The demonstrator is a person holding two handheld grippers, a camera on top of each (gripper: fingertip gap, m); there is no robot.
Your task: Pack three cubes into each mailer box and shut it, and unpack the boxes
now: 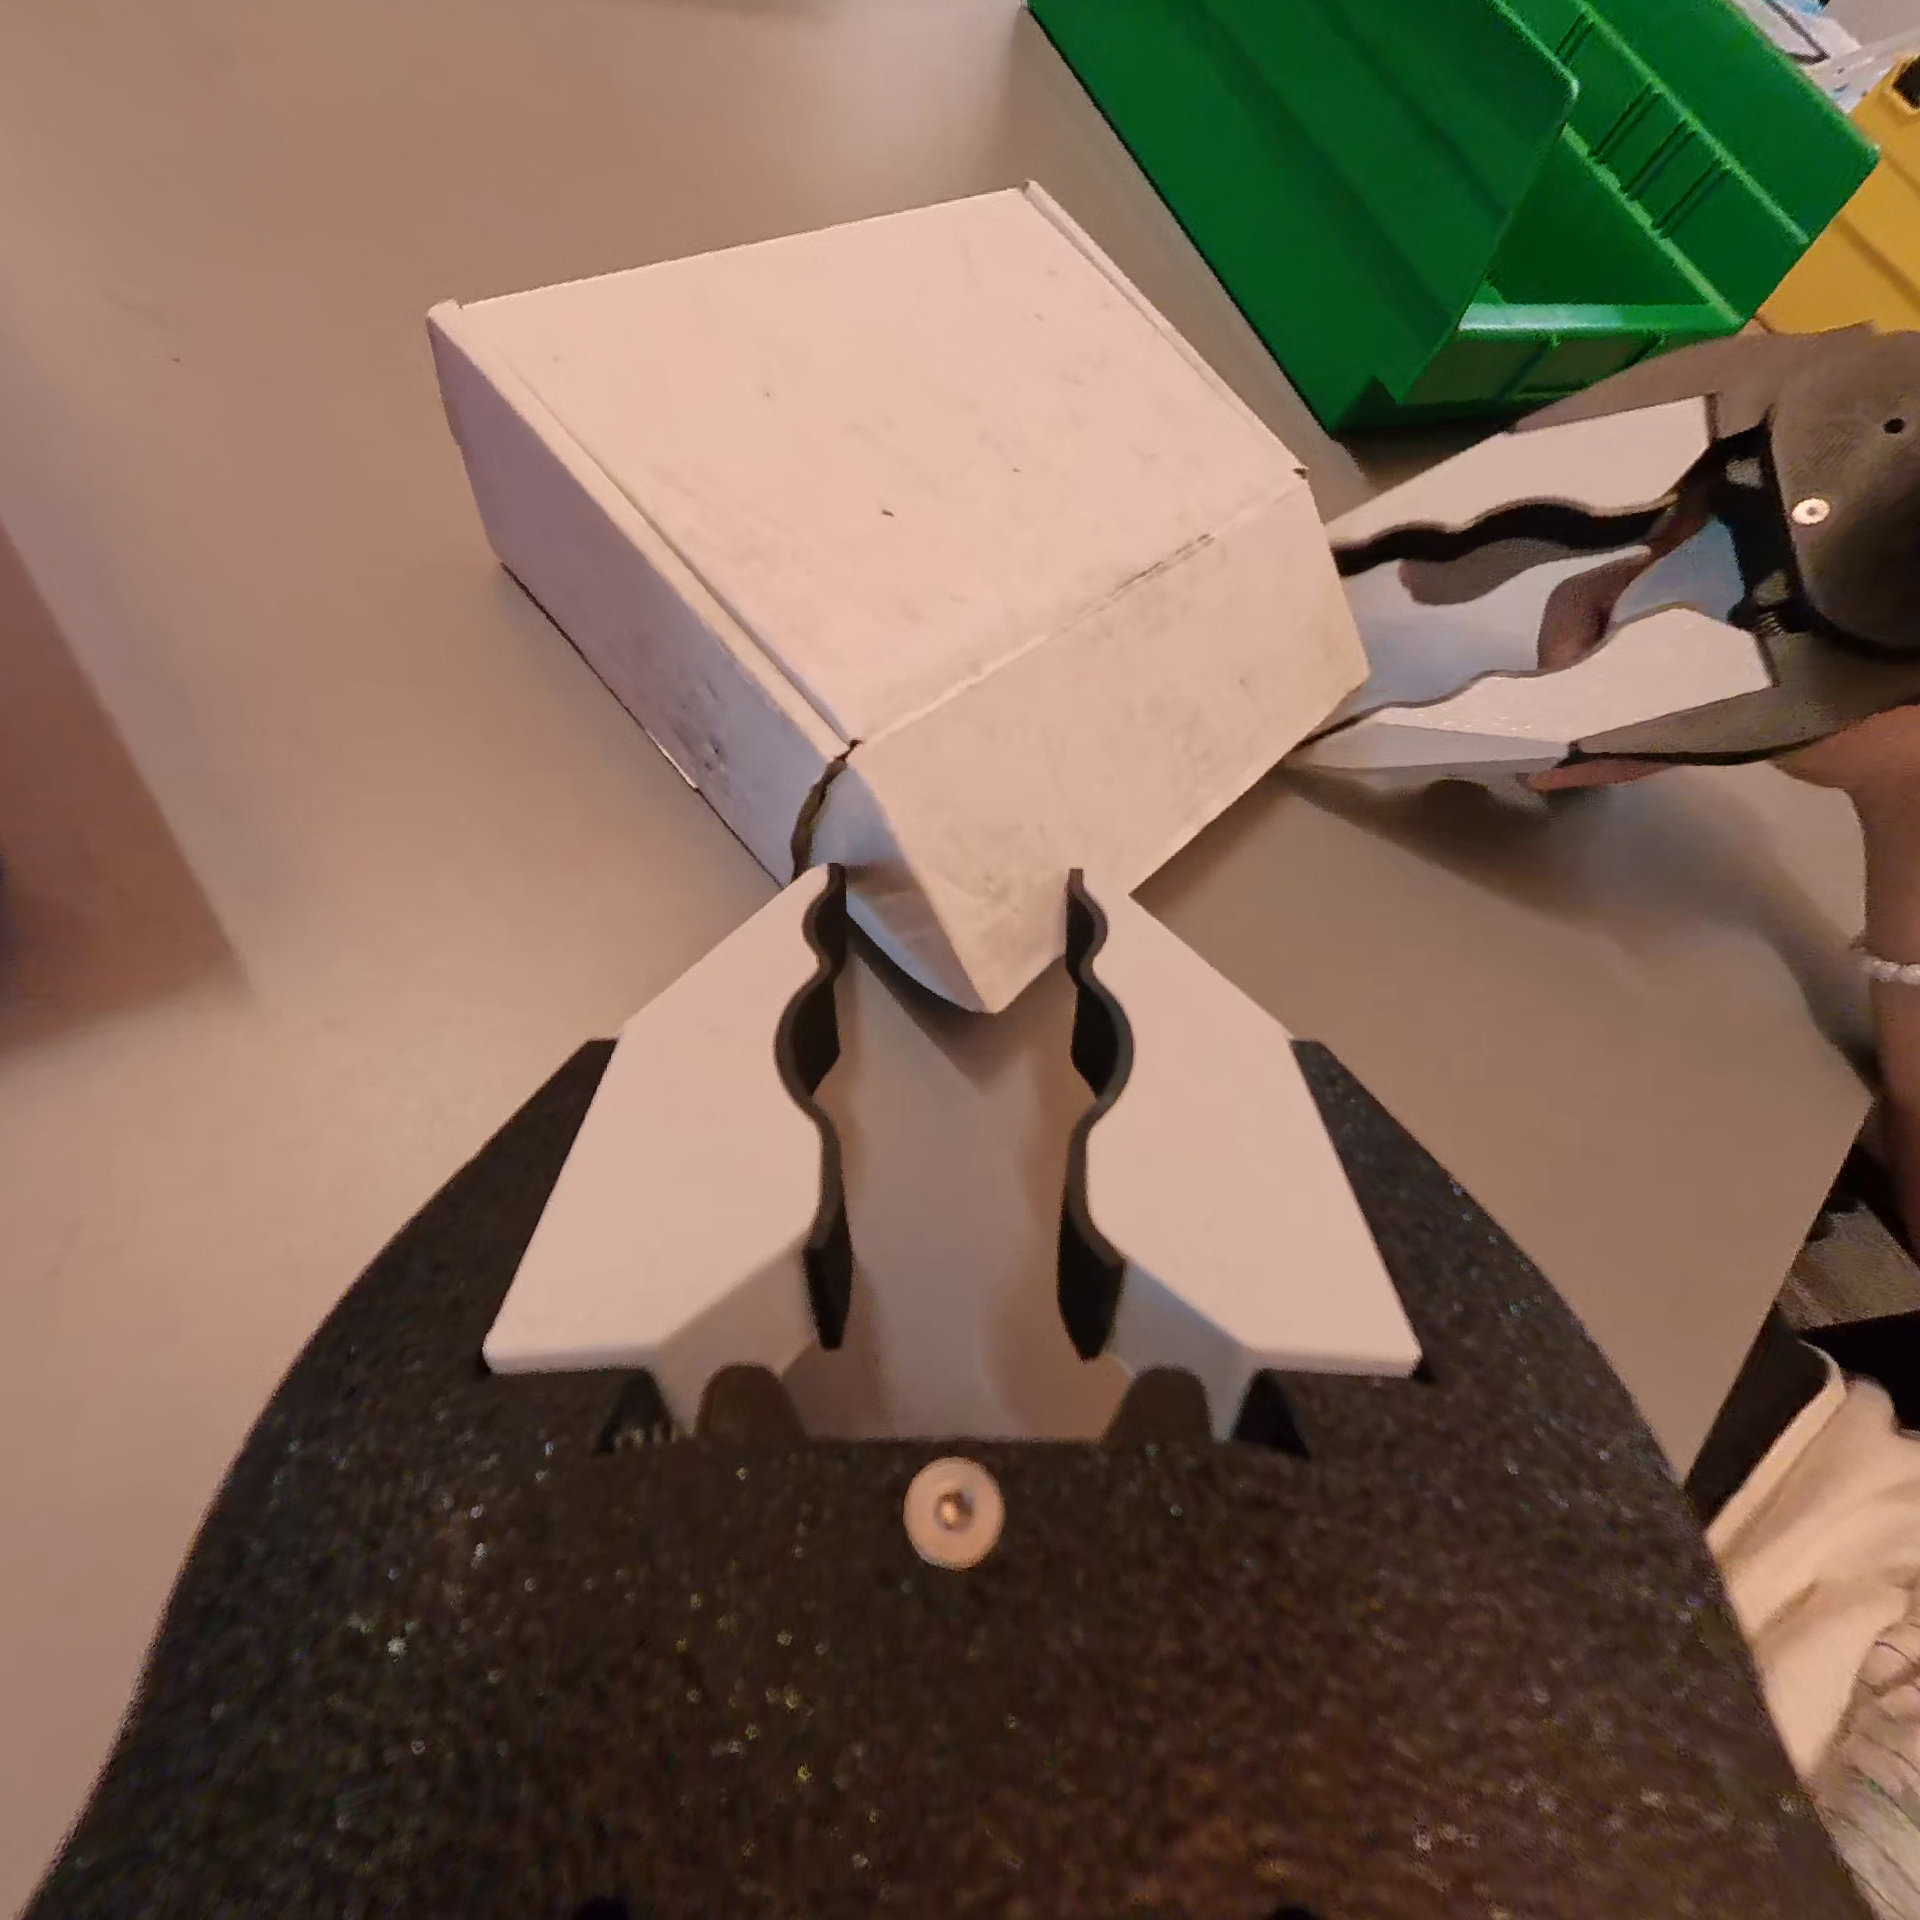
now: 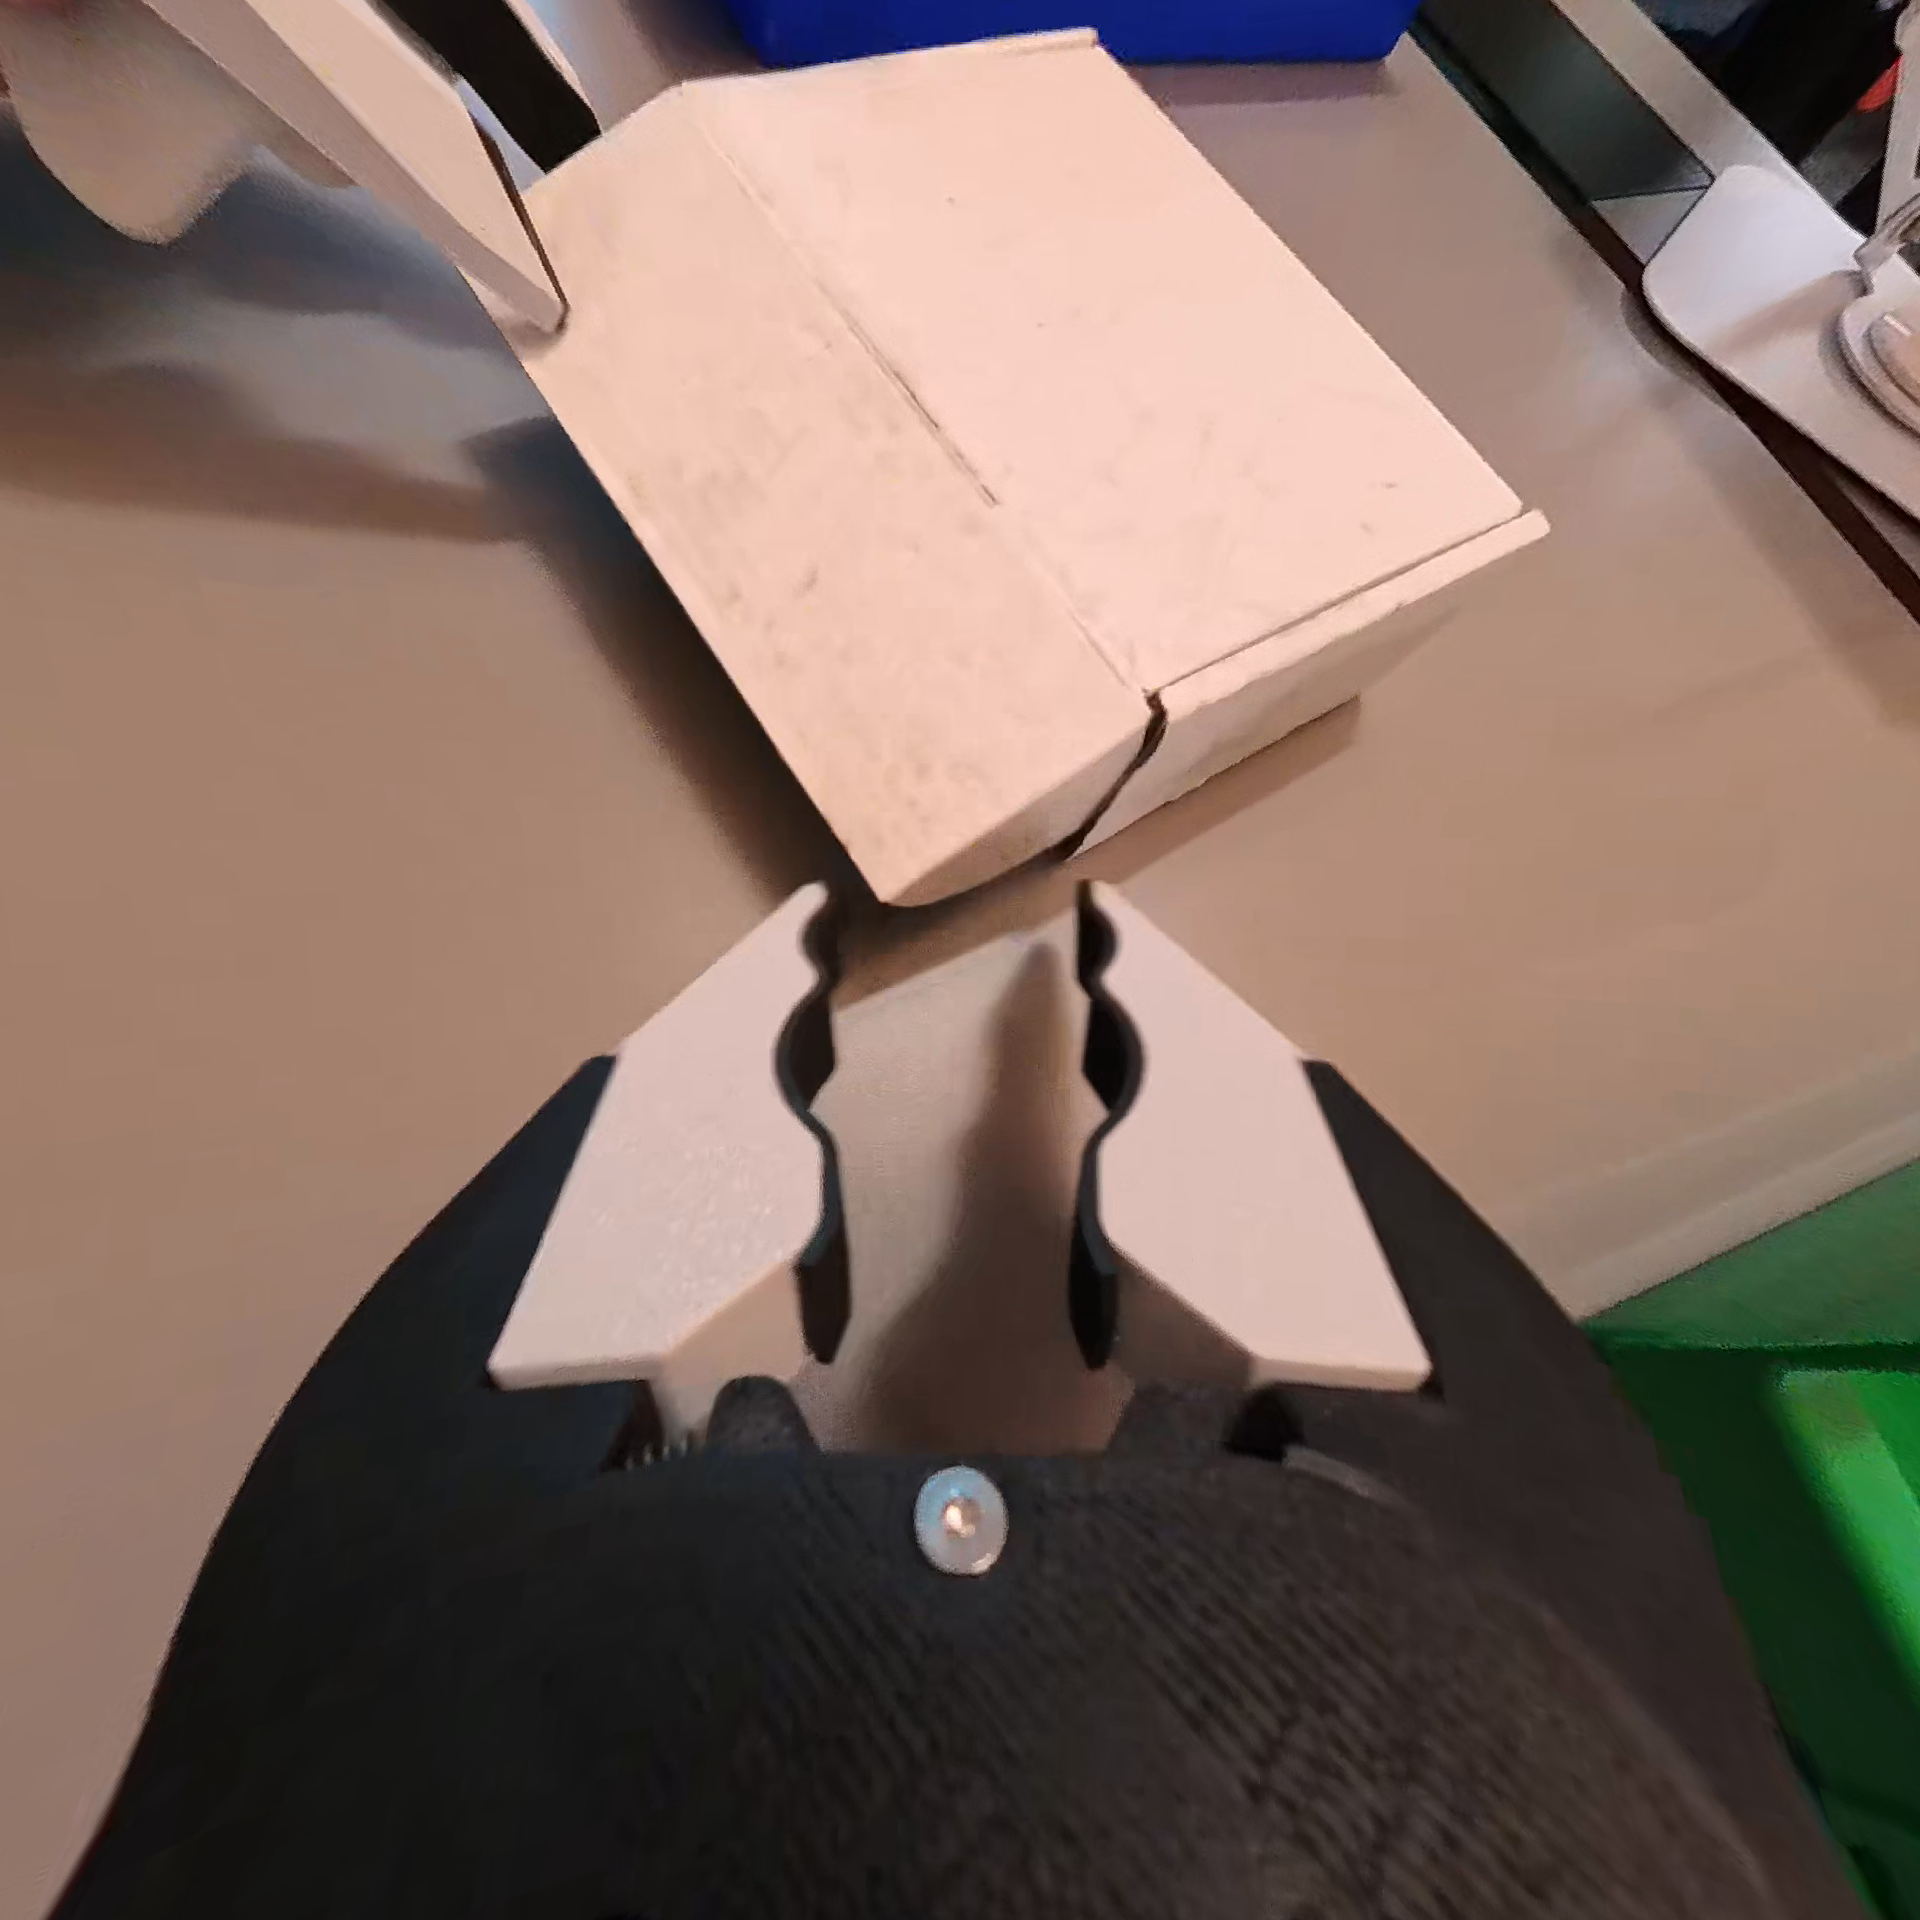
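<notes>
While both grippers are held released, with jaws parted and nothing between them, the white mailer box (image 1: 894, 582) is flanked at two front corners. The left gripper (image 1: 951, 935) is set at one front corner of the box, the corner lying just within the gap between its tips; whether contact is made cannot be told. The right gripper (image 2: 956, 925) is set at the other front corner, close to it but seemingly apart.

The box is found resting on the grey surface (image 1: 260, 727), its lid down and its front flap folded over but bowed outward, with a dark gap visible at each corner seam. Closure is therefore judged incomplete.

Beyond the box, a green bin (image 1: 1455, 208) is noted, with a yellow bin (image 1: 1860, 249) at its far side.

Risks are assessed as follows. Should pressure be applied at one corner only, the box may be slid or turned across the surface rather than closed. Should the flap be pushed while unaligned, it may be creased or may spring back. No cubes are visible, so the contents cannot be confirmed.
</notes>
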